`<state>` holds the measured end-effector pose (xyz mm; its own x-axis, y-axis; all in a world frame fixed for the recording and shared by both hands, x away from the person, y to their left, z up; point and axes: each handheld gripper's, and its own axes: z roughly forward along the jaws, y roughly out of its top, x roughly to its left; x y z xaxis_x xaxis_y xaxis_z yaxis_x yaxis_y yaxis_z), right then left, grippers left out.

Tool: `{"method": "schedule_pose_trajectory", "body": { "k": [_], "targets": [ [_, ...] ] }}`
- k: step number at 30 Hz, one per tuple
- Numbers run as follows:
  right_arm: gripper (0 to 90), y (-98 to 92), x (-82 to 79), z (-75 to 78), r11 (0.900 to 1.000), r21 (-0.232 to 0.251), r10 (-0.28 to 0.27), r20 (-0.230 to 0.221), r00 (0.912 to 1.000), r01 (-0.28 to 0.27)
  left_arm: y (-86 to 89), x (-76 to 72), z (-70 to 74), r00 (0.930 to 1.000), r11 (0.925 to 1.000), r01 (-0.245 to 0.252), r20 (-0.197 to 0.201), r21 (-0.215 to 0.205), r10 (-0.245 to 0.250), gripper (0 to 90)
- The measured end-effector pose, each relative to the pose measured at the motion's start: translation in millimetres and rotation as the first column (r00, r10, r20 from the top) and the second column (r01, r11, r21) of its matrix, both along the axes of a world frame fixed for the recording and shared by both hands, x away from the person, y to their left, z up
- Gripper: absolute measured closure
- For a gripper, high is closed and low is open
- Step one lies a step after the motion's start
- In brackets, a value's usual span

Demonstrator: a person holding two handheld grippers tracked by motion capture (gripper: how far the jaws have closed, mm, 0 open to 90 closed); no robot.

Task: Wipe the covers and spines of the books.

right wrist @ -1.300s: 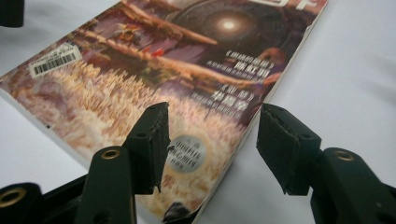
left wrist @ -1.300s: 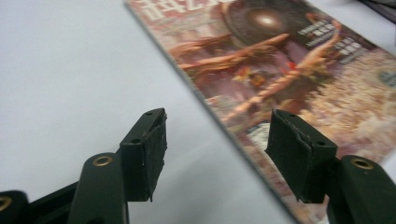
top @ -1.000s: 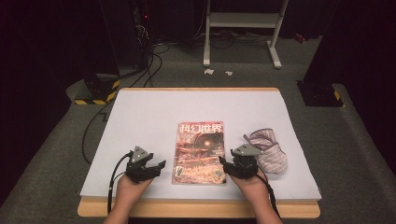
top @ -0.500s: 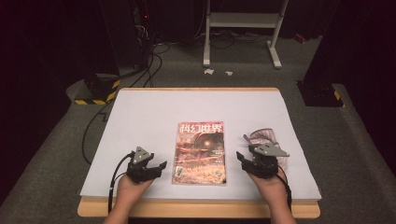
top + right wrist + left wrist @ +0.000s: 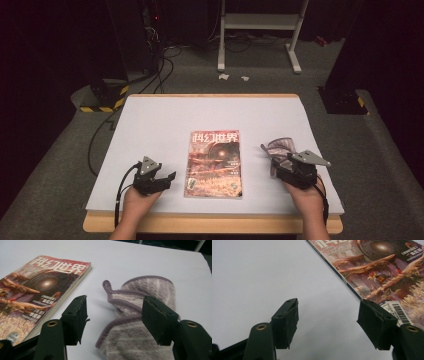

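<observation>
Two things lie on the white worktop [image 5: 165, 120]: a magazine [image 5: 214, 164] and a striped cloth [image 5: 281, 150]. Left gripper [image 5: 167, 178], jaws apart and empty, sits beside the magazine. Right gripper [image 5: 113, 315], jaws just widened, straddles the cloth without pressing it.

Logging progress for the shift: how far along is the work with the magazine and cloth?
Done: the magazine lies flat, closed, mid-table. In hand: the right gripper, jaws just opening, empty, is over the striped cloth. Left: gripping the crumpled cloth; the left gripper waits open beside the magazine.
</observation>
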<state>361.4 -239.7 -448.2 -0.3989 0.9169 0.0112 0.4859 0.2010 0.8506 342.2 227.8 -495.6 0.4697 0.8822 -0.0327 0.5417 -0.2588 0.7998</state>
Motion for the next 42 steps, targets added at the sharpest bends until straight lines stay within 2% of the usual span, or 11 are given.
{"method": "schedule_pose_trajectory", "body": {
  "k": [10,12,18,23,29,31,35,36,37,40,42],
  "targets": [
    [27.9,-21.9,4.5,-4.2,0.996,-0.015,-0.086,-0.033,0.9957,0.086,0.0,1.1,-2.2,1.0,0.9999,0.001,-0.009,0.012,-0.001,32.6],
    [24.0,-26.7,7.9,-9.0,0.995,-0.015,-0.103,-0.058,0.9931,0.102,0.1,1.1,-2.1,1.0,1.0,0.002,-0.008,0.009,-0.002,32.5],
    [22.5,-29.1,13.5,-19.5,0.995,-0.009,-0.104,-0.112,0.9882,0.104,-0.2,1.2,-2.4,1.0,1.0,0.002,-0.009,0.009,-0.002,32.3],
    [20.6,-31.4,20.1,-32.9,0.994,-0.005,-0.112,-0.176,0.978,0.113,-0.2,1.4,-3.1,0.9999,0.9999,0.007,-0.012,0.01,-0.007,32.3],
    [19.2,-26.3,24.8,-43.0,0.995,-0.013,-0.098,-0.224,0.9696,0.097,-2.1,1.4,-4.7,0.9998,0.9998,0.012,-0.018,0.014,-0.012,32.2],
    [19.2,-23.7,25.3,-45.7,0.995,-0.035,-0.101,-0.231,0.9676,0.096,-2.8,1.4,-4.9,0.9997,0.9997,0.014,-0.019,0.018,-0.014,32.2],
    [21.5,-19.0,23.9,-47.5,0.993,-0.084,-0.097,-0.22,0.9705,0.081,-3.6,1.5,-5.5,0.9996,0.9997,0.018,-0.022,0.02,-0.017,32.2],
    [21.5,-19.0,23.9,-47.5,0.993,-0.084,-0.097,-0.22,0.9705,0.081,-3.6,1.5,-5.5,0.9996,0.9997,0.018,-0.022,0.02,-0.017,32.2],
    [24.4,-16.3,22.8,-48.2,0.992,-0.103,-0.097,-0.213,0.9723,0.076,-3.9,1.9,-5.8,0.9995,0.9995,0.021,-0.022,0.024,-0.02,32.2],
    [27.8,-15.1,22.0,-47.9,0.992,-0.102,-0.091,-0.214,0.9726,0.07,-4.3,1.8,-5.8,0.9995,0.9995,0.023,-0.023,0.022,-0.022,32.2],
    [33.1,-14.0,20.1,-48.1,0.994,-0.095,-0.08,-0.206,0.9753,0.062,-4.4,1.7,-5.7,0.9995,0.9995,0.024,-0.021,0.023,-0.024,32.2]
  ]
}}
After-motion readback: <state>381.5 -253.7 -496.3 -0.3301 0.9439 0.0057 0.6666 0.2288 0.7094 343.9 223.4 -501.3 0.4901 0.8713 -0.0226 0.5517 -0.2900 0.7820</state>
